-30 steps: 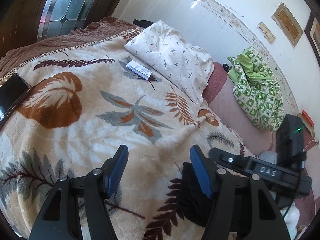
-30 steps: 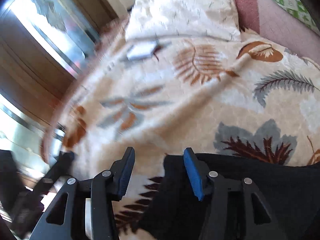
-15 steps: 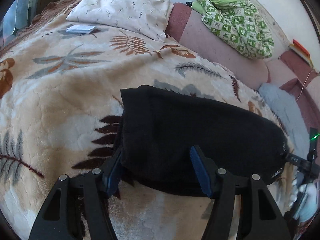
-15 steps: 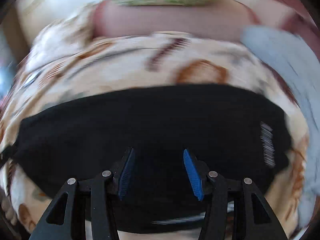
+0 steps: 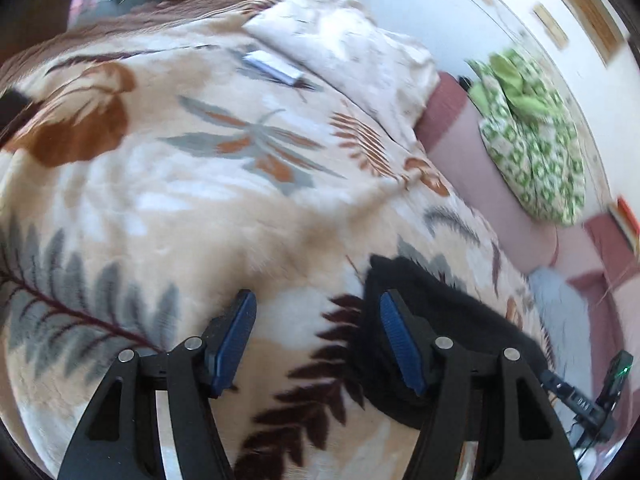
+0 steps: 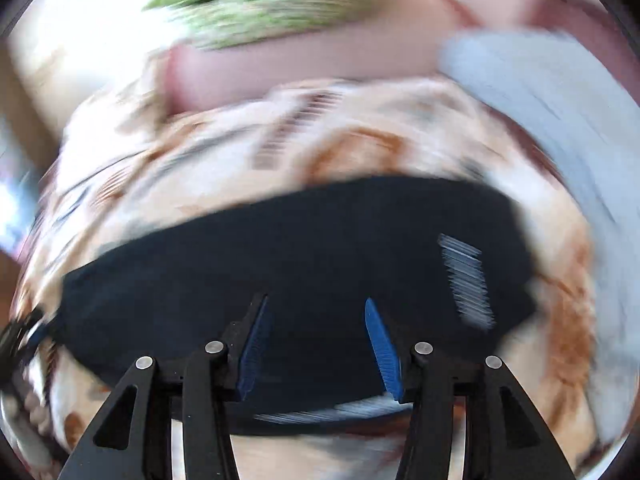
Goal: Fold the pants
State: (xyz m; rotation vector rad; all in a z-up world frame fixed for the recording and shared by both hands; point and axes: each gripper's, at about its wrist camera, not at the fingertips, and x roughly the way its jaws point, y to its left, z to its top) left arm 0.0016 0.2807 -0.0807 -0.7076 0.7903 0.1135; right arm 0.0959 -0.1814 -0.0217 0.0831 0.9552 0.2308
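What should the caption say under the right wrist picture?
Blurry view: open right gripper above folded black pants on a leaf-print blanket.

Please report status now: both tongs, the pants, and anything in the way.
Left tongs open, empty, over blanket. Right tongs open, empty, over black pants. Pants lie flat on blanket. Nothing in the way.
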